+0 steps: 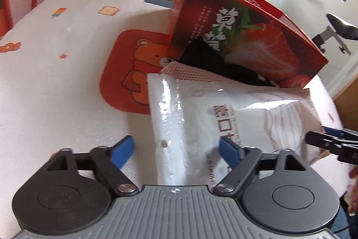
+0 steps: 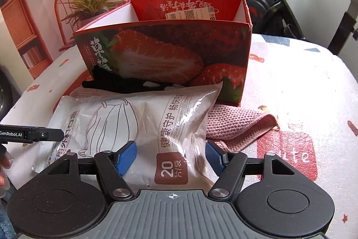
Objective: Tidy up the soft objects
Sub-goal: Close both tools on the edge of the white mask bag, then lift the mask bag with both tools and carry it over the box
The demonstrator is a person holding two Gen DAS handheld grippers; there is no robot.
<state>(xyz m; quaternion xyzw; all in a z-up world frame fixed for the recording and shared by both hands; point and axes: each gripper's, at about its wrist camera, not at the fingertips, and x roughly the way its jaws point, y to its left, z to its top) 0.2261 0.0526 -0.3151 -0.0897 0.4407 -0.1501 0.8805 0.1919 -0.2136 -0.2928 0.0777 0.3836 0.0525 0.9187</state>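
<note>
A white plastic pack of face masks (image 1: 223, 118) (image 2: 138, 124) lies on the table on top of a pink knitted cloth (image 2: 237, 124) (image 1: 190, 72). A black soft item (image 2: 116, 83) (image 1: 214, 59) lies behind it against a red strawberry-print box (image 2: 170, 53) (image 1: 241, 33), which stands open at the top. My left gripper (image 1: 176, 150) is open, its blue pads either side of the pack's end. My right gripper (image 2: 171, 155) is open around the pack's other end. Each gripper's tip shows in the other's view (image 1: 322, 142) (image 2: 44, 134).
The table (image 1: 56, 93) (image 2: 302, 93) has a white cloth with orange cartoon prints. An exercise bike (image 2: 279, 3) (image 1: 335, 33) stands beyond the far side. A printed backdrop with a chair and plants hangs behind.
</note>
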